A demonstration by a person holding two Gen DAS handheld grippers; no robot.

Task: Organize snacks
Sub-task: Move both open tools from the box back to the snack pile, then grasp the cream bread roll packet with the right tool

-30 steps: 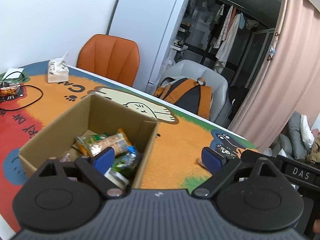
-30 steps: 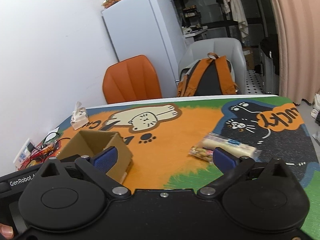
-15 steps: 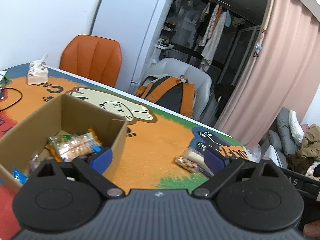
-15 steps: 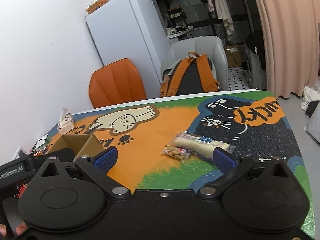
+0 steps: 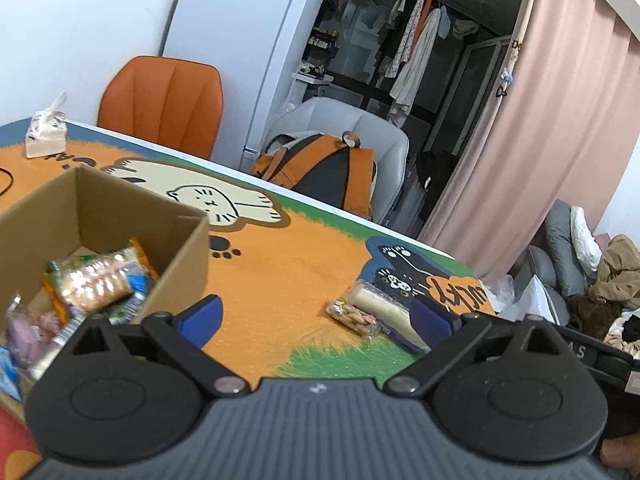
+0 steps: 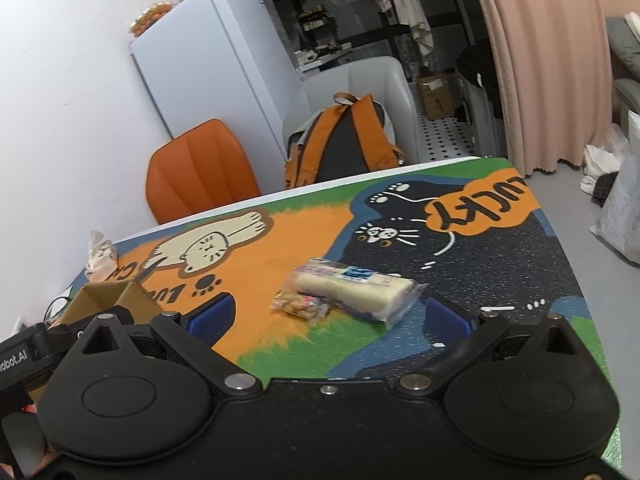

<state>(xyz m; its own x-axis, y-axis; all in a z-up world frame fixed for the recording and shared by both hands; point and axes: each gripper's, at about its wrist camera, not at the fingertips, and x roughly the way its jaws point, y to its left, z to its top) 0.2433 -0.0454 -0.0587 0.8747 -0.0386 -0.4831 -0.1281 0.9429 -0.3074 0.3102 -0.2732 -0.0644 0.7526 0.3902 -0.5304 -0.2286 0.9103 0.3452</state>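
Observation:
A brown cardboard box (image 5: 176, 236) with several snack packets (image 5: 96, 284) inside stands at the left of the left wrist view; one corner of the box (image 6: 108, 296) shows in the right wrist view. Two snacks lie loose on the cartoon mat: a long white wrapped bar (image 6: 356, 290) and a small clear bag of nuts (image 6: 300, 305) touching its near end. The same bar (image 5: 384, 308) and bag (image 5: 352, 316) show in the left wrist view. My left gripper (image 5: 316, 318) is open and empty, just right of the box. My right gripper (image 6: 326, 318) is open, with both snacks just beyond its fingertips.
A tissue pack (image 5: 44, 136) sits at the mat's far left. Behind the table stand an orange chair (image 5: 164, 104), a grey chair holding an orange backpack (image 6: 344, 140), and a white fridge (image 6: 216, 64). The table edge (image 6: 576, 280) drops off on the right.
Both grippers have swung to the right, away from the box and toward the two loose snacks, which now lie nearer and more central between the right gripper's fingers.

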